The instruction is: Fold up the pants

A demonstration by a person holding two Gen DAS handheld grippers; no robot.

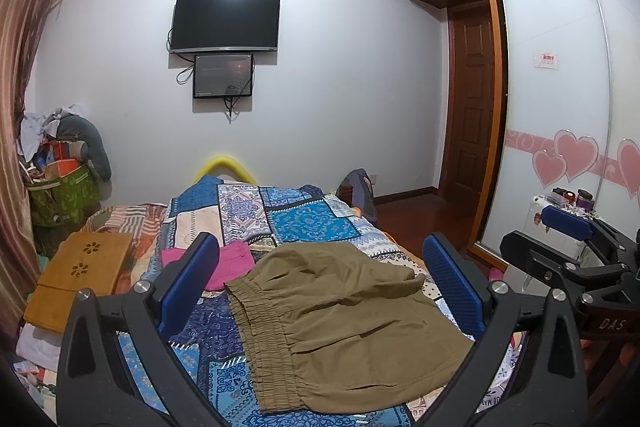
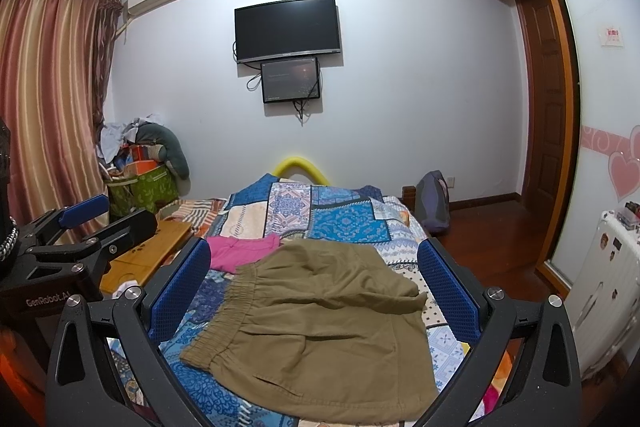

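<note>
From the left wrist view, our left gripper (image 1: 320,283) hangs above the bed (image 1: 304,219) with its jaws spread wide and nothing between them. The khaki pants (image 1: 344,327) lie flat on the patchwork cover below, just beside a pink garment (image 1: 232,263). The elastic waistband (image 1: 264,339) runs along the left edge and the legs reach right, so the long axis lies roughly across the bed. To fold well, we should probably pinch the waistband at one end, catching both layers, and keep the cloth taut.

From the right wrist view, our right gripper (image 2: 314,281) is likewise wide open and empty over the pants (image 2: 320,327). The waistband (image 2: 224,315) sits left and near, the leg hems far right. We judge the right side should take the hem edge, lifting level with the left to avoid skewing the crease.
</note>
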